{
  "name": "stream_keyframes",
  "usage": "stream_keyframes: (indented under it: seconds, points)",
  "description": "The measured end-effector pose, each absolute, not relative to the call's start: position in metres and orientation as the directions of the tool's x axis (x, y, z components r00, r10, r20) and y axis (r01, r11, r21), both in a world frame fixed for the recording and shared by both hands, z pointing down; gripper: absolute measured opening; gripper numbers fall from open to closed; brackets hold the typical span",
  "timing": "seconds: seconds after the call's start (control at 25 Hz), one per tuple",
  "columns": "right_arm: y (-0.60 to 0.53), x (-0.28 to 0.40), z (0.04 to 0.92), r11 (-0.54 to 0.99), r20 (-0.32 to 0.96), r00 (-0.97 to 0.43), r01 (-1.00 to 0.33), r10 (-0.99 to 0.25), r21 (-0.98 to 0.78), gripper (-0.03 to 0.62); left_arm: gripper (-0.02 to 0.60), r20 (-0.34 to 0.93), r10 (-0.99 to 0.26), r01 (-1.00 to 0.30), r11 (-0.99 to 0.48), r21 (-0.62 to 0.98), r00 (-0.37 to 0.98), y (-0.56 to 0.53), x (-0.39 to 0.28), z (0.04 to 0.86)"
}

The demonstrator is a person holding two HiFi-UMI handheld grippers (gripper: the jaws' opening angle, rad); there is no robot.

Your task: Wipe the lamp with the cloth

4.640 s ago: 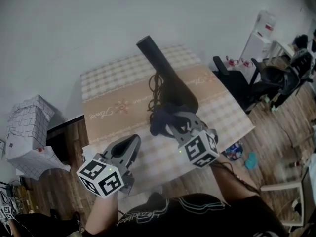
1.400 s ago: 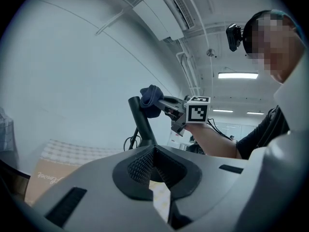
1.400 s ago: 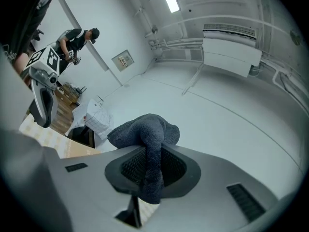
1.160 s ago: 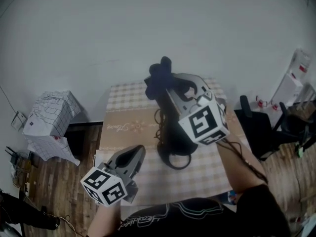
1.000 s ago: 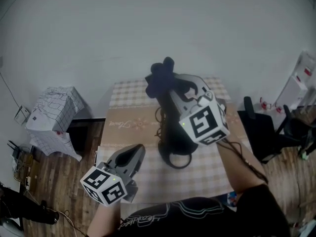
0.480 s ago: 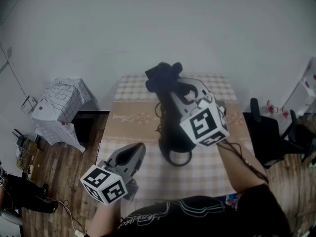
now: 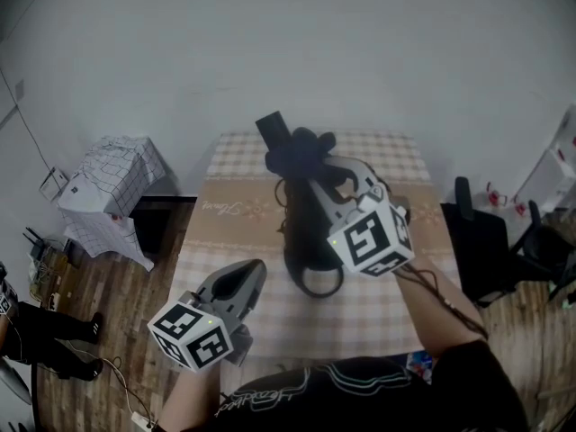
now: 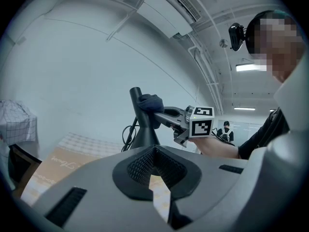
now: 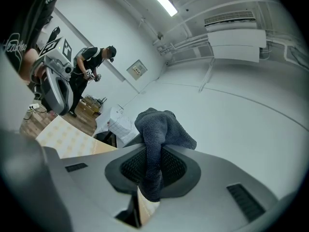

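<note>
**Desk:** Setting first?

**Field:** Pictured from overhead: a bench (image 7: pixel 400 300), checked on top, pushed up to a pale wall (image 7: pixel 378 43). Wooden floor on either side.

**Desk:** And on it?

**Field:** A black lamp (image 7: pixel 302 230), standing about mid-bench on a round foot. Stem slanting up toward the wall. Cord (image 8: pixel 126 132) looped loosely behind the foot.

**Desk:** Grippers?

**Field:** Right gripper (image 7: pixel 306 171) lifted high to the top of the stem and clamped on a dark cloth (image 7: pixel 293 149). Left gripper (image 7: pixel 249 272) held low over the near edge of the bench, well apart from the lamp, jaws together with nothing between them.

**Desk:** The cloth itself?

**Field:** Bunched into a wad beyond the right gripper's tips, with a tail hanging down between the jaws. Appears pressed against the stem just below the head.

**Desk:** How far along?

**Field:** Judged to be mid-wipe, with the work at the upper end of the lamp. Tip of the head pokes out bare past the cloth. Lower stem and foot show no cloth near them, so presumably left to do. Impossible to tell from the black finish which stretches have already been cleaned. By this reading, probably calls for passes down the stem and then round the foot.
</note>
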State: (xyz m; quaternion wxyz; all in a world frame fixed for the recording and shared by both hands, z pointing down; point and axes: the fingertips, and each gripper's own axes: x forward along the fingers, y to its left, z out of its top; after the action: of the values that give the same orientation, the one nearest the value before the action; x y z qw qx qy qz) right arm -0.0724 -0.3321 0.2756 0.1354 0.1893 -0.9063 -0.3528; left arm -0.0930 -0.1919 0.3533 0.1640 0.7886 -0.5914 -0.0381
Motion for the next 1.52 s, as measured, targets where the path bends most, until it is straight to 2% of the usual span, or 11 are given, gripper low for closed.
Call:
stream_keyframes:
  seconds: [0.92,1.52]
  points:
    - [-0.283,-0.013,0.372,0.755,0.275,-0.873,-0.146,-0.402,0.640,0.057,0.000,0.122,-0.947,-0.910,-0.242,0.337,0.297,-0.170,-0.047,0.371]
    - [-0.264,0.021,0.434,0.813,0.375,-0.813,-0.192,-0.446,0.550,0.057,-0.001,0.138,-0.907,-0.872,-0.328,0.363,0.398,-0.172,-0.055,0.380]
